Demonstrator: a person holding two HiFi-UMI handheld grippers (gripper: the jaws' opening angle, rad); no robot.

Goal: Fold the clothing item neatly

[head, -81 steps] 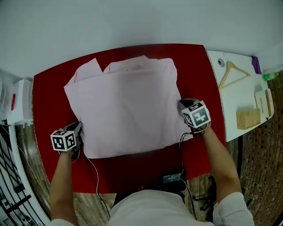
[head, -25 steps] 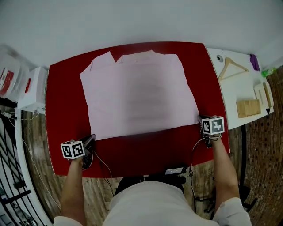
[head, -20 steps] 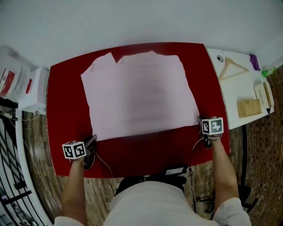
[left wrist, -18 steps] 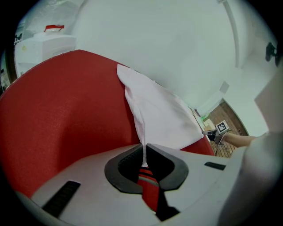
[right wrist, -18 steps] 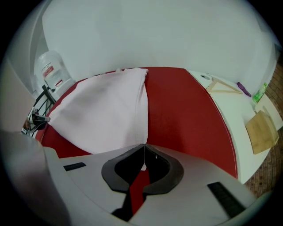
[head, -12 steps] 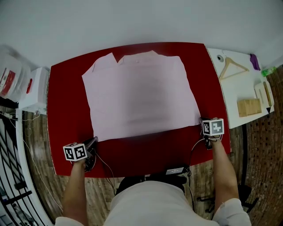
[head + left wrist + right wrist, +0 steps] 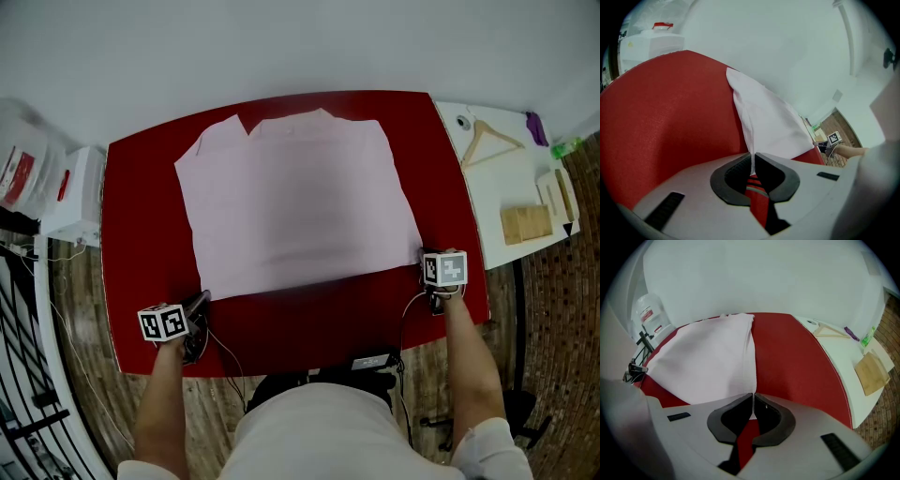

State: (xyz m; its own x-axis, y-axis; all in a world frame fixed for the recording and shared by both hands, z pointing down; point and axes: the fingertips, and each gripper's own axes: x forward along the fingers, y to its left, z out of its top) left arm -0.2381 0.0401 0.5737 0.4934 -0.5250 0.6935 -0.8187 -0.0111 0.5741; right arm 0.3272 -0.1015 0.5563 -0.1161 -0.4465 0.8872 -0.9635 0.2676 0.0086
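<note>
Pinching the near corners of the pale pink fabric garment (image 7: 300,202), both tools cover the very hem tips they hold. In the head view the left gripper (image 7: 201,300) shows little beyond its marker cube, and the right gripper (image 7: 425,262) sits mostly under its own cube. The person's torso cuts off the near edge of the red rounded table (image 7: 141,234). Each gripper view shows dark, ridged jaws closed together on a thin fold of the garment, which fans away as a smooth, matte sheet with one soft crease. The garment lies flat across the middle of the table as a rough rectangle, with a notch in its far edge, on a finely grained red surface. At the right, a white side table (image 7: 487,187) carries a wooden clothes hanger (image 7: 489,141), small and blurry.
</note>
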